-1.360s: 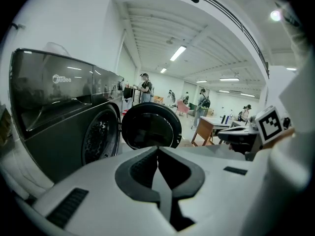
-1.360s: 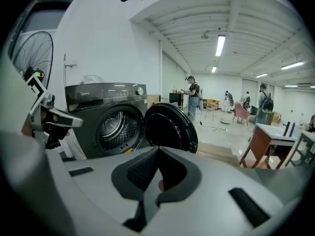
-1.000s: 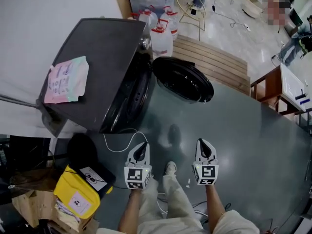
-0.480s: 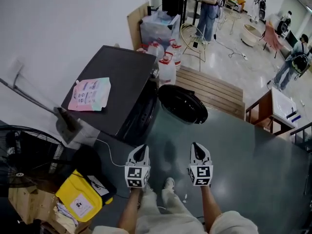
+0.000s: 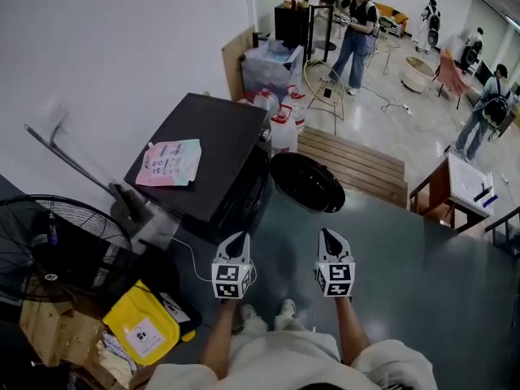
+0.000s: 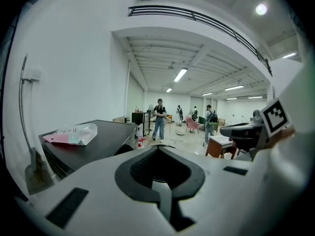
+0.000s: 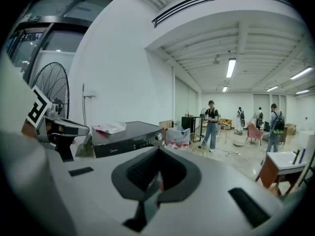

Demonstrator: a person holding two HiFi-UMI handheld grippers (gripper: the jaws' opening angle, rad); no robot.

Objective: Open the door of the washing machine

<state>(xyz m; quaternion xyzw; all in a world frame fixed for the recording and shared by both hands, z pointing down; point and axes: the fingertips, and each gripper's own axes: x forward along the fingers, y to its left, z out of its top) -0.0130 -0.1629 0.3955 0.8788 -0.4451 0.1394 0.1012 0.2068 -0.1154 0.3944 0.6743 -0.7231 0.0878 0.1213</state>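
The dark grey front-loading washing machine [image 5: 207, 149] is seen beside the white wall [image 5: 122, 55], and its round black door [image 5: 307, 181] is swung fully open. A pink plastic pouch [image 5: 169, 161] is laid on its top. The left gripper [image 5: 237, 240] and the right gripper [image 5: 328, 238] are held side by side, well apart from the machine. The jaws of both are pressed together, and nothing is held.

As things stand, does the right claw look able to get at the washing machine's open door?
Probably yes, though it is not touching yet: the door stands swung open ahead of the right claw, with only bare floor between them. The claw is shut and empty.
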